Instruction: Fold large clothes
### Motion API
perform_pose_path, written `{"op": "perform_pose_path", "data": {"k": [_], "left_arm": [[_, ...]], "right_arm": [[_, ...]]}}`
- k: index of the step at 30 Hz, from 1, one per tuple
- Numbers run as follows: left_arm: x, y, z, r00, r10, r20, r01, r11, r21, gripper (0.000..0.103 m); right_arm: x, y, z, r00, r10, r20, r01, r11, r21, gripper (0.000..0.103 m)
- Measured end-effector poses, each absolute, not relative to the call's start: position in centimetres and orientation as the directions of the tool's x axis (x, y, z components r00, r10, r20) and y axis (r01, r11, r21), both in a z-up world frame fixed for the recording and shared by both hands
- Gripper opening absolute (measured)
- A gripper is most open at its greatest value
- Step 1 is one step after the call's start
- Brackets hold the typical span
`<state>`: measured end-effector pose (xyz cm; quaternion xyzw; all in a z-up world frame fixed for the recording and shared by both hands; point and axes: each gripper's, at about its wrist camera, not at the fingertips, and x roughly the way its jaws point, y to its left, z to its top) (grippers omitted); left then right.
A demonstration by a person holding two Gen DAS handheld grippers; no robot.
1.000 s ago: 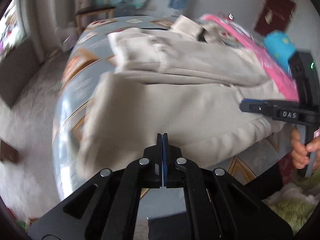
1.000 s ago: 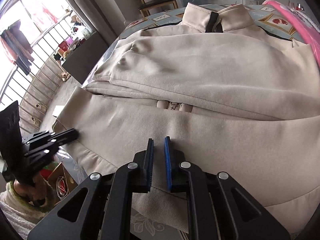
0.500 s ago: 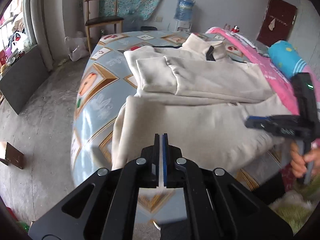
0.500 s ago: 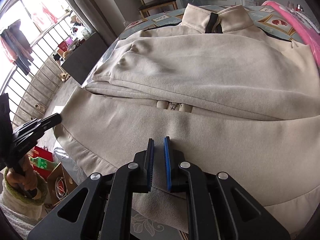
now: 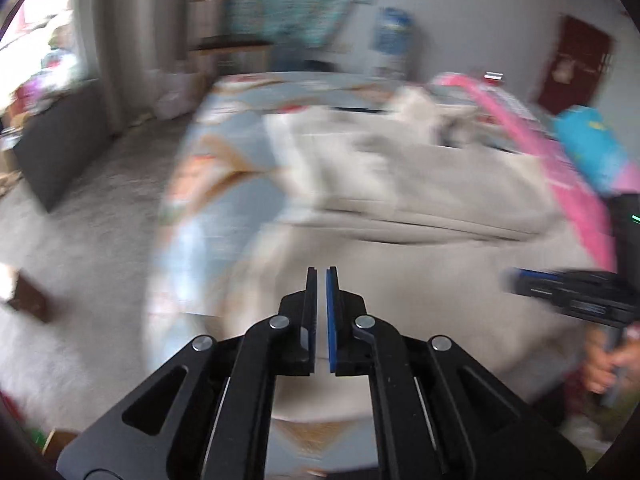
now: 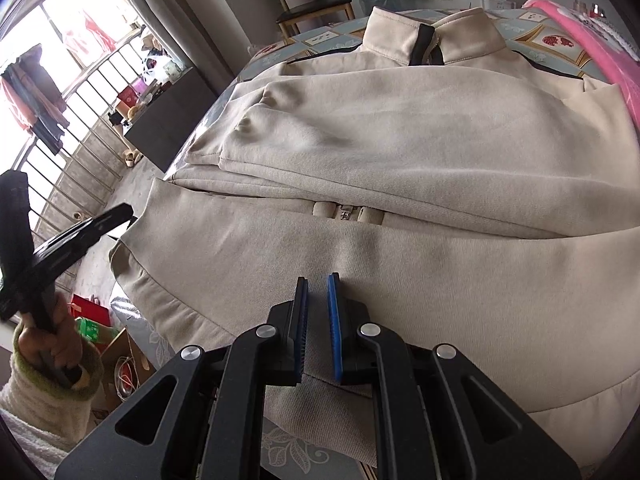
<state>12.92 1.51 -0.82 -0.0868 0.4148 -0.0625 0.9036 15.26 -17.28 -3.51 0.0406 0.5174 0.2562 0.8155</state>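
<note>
A large beige zip jacket point(image 6: 420, 152) lies on the bed, collar at the far end, sleeves folded across the chest, hem toward me. My right gripper point(image 6: 318, 280) hovers over the hem near the middle, its jaws a narrow gap apart with nothing between them. My left gripper point(image 5: 321, 274) is in the air off the jacket's point(image 5: 400, 216) left hem corner, jaws nearly together and empty; the view is blurred. It also shows in the right wrist view point(image 6: 80, 236), at the left edge of the hem.
The bed has a patterned blue sheet point(image 5: 224, 160). A pink blanket point(image 6: 592, 40) lies along the right side. A chair point(image 6: 312, 4) and a water bottle stand behind. A dark cabinet point(image 6: 160, 120) and boxes on the floor sit at the left.
My left gripper has swung toward the jacket's left hem corner and its jaws have parted slightly. My right gripper has stayed over the hem.
</note>
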Motion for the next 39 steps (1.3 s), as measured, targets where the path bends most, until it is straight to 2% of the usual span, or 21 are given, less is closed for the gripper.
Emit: {"op": "perform_pose_path", "data": {"k": [3, 8, 11, 15, 20, 23, 31, 36, 39], "left_arm": [[12.8, -3.5, -1.1, 0.588, -0.35, -0.729, 0.211, 0.937, -0.279, 0.008], [12.4, -8.8, -2.7, 0.503, -0.451, -0.738, 0.351, 0.886, -0.302, 0.008], [12.1, -10.4, -4.7, 0.461, -0.421, -0.781, 0.398, 0.885, -0.241, 0.008], [11.7, -11.2, -4.3, 0.472, -0.382, -0.794, 0.444, 0.882, -0.161, 0.008], [12.6, -10.2, -2.1, 0.514, -0.438, -0.738, 0.435, 0.874, -0.217, 0.009], [13.6, -10.9, -4.3, 0.452, -0.404, -0.795, 0.419, 0.883, -0.21, 0.009], [14.6, -9.5, -3.4, 0.493, -0.415, -0.764, 0.36, 0.897, -0.255, 0.009], [15.7, -10.0, -4.4, 0.484, -0.368, -0.794, 0.341, 0.915, -0.216, 0.009], [15.5, -10.0, -4.5, 0.486, -0.359, -0.797, 0.338, 0.918, -0.207, 0.009]], "right_arm": [[15.2, -17.2, -3.5, 0.337, 0.454, -0.825, -0.373, 0.869, 0.327, 0.009], [15.3, -17.0, -3.4, 0.332, 0.441, -0.834, -0.369, 0.874, 0.315, 0.009], [15.3, -17.0, -3.4, 0.334, 0.439, -0.834, -0.371, 0.875, 0.312, 0.009], [15.5, -17.1, -3.5, 0.33, 0.455, -0.827, -0.363, 0.87, 0.333, 0.009], [15.4, -17.3, -3.6, 0.331, 0.464, -0.822, -0.364, 0.866, 0.343, 0.009], [15.6, -17.6, -3.8, 0.324, 0.483, -0.813, -0.355, 0.859, 0.369, 0.009], [15.8, -18.0, -3.9, 0.31, 0.514, -0.8, -0.349, 0.844, 0.407, 0.009], [14.0, -22.0, -0.9, 0.385, 0.513, -0.767, -0.325, 0.853, 0.408, 0.017], [11.5, -24.8, 1.2, 0.447, 0.452, -0.772, -0.337, 0.884, 0.323, 0.023]]}}
